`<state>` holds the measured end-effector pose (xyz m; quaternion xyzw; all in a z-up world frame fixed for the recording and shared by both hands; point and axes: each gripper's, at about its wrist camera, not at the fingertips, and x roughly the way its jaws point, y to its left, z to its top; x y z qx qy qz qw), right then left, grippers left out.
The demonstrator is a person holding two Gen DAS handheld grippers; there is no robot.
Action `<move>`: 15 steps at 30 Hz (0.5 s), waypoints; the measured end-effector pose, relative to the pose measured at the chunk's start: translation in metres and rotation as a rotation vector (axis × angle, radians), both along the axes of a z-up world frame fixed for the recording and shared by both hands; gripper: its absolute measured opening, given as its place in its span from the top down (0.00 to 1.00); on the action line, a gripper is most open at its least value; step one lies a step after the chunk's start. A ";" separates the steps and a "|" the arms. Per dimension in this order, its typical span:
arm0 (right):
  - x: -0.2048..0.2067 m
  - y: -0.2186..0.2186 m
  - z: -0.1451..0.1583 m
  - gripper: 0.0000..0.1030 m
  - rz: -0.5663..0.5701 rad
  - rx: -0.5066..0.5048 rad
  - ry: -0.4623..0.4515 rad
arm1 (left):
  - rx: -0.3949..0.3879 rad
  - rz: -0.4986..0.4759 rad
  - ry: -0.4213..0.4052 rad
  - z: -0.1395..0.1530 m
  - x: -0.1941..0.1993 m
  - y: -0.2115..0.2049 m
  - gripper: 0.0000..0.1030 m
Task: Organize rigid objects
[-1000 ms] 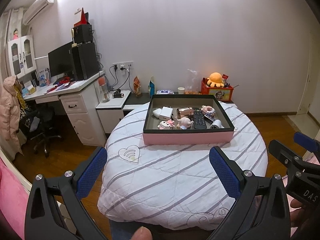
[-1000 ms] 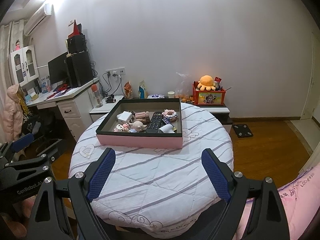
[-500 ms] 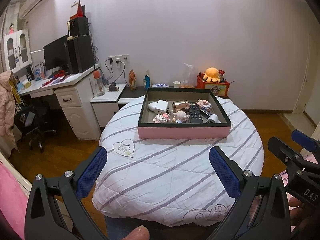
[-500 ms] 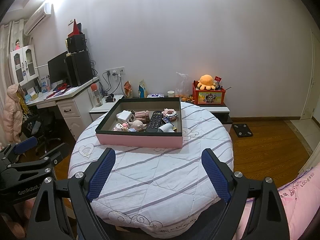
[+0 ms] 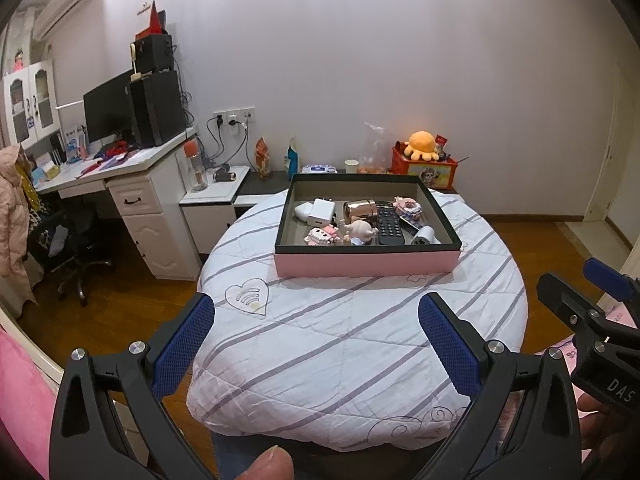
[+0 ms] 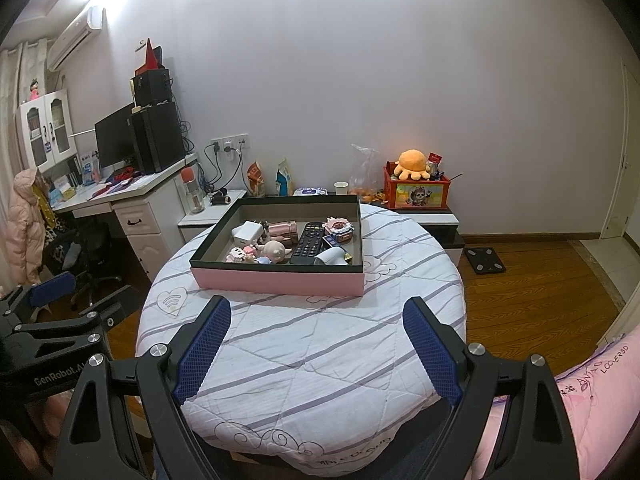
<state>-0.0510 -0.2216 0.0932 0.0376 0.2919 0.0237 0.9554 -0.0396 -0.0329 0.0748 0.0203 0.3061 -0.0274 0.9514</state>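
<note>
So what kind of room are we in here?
Most likely a bedroom with a study corner: a round quilt-covered bed or table, a white desk with a monitor, and an orange plush toy.

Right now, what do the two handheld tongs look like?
Both tongs are alike: black plastic frames with triangular cut-outs and silver screws, each finger ending in a blue, mesh-textured pad. The left tongs carry white lettering "GenRobot.AI" on the side; the right tongs show "DAS". No sleeves or cables show.
</note>
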 end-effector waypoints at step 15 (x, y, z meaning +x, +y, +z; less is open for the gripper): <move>0.000 -0.001 0.000 0.13 0.000 0.000 0.000 | 0.014 -0.005 -0.001 0.003 -0.002 0.001 0.00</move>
